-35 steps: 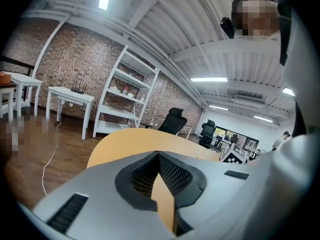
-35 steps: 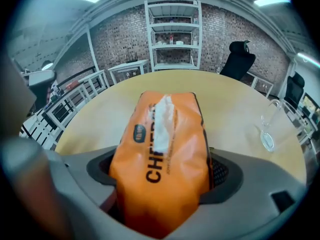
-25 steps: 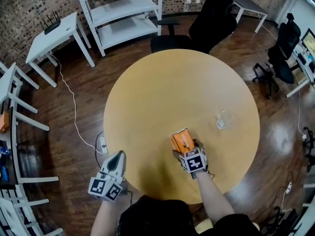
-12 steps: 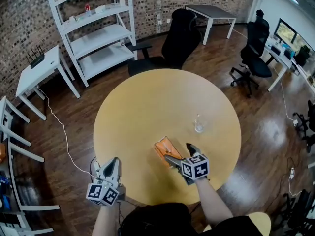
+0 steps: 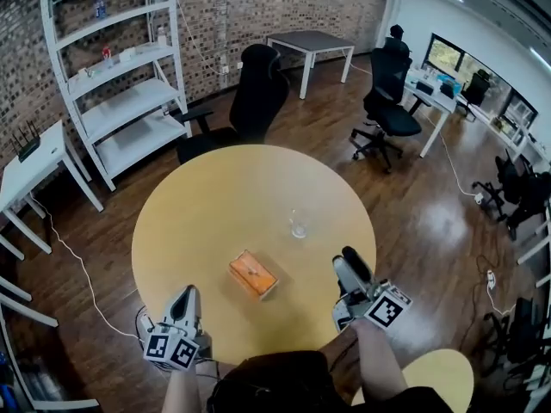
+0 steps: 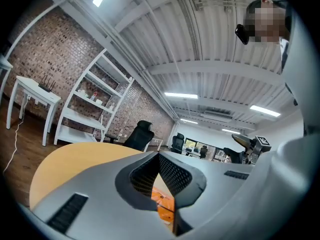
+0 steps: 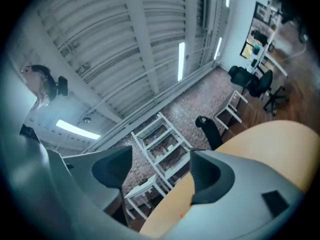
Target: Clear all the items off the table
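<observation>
The orange box (image 5: pixel 253 274) lies free on the round table (image 5: pixel 172 222), near the glass (image 5: pixel 299 224); the right gripper (image 5: pixel 349 258), on the box a second ago, has lifted clear, its jaws apart, empty and just narrowing; the left gripper (image 5: pixel 183 297) is closed on nothing; both items probably remain to clear.

White shelving (image 5: pixel 125 100), black chair (image 5: pixel 261 89) against brick wall (image 5: pixel 250 11).

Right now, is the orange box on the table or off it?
On it: the orange box lies flat on the round table, near the clear glass, nothing gripping it.
</observation>
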Tool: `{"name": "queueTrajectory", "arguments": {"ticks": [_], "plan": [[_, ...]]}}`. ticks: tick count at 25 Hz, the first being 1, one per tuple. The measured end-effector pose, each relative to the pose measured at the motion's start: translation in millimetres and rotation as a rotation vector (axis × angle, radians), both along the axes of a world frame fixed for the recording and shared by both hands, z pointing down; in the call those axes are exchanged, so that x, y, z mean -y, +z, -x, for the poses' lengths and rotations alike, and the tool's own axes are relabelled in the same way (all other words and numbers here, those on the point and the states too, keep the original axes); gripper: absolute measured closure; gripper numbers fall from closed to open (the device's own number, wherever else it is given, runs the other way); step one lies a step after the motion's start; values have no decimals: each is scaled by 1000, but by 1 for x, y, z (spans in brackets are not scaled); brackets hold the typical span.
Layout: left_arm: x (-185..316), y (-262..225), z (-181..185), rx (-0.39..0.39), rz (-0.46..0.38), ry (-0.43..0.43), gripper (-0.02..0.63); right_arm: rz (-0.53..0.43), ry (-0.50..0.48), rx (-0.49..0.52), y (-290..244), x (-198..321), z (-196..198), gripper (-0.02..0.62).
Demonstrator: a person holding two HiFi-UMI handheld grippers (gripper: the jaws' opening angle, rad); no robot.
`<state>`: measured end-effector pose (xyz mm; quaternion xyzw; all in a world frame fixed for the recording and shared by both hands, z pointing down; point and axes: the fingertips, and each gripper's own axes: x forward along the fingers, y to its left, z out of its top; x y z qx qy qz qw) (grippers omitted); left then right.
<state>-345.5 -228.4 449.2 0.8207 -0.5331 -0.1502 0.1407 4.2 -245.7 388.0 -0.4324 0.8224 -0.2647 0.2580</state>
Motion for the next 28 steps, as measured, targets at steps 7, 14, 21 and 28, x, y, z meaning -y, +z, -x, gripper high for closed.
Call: {"name": "queueTrajectory", "arguments": {"ticks": [7,14,21,28], "plan": [[0,-11,-56,23,-40,107,614,-129,125,-98,-36,-53,-49,350],[8,-32,-112,36,-97,221,614,-126,236,-182,-38,-83,-92,442],[-9,-51,-208,40,-147,371,614,-81,411,-218,-33,-122,-171,592],[-20,-44,-231,30,-117,396,614,-82,458,-342,-29,-138,-192,592]]}}
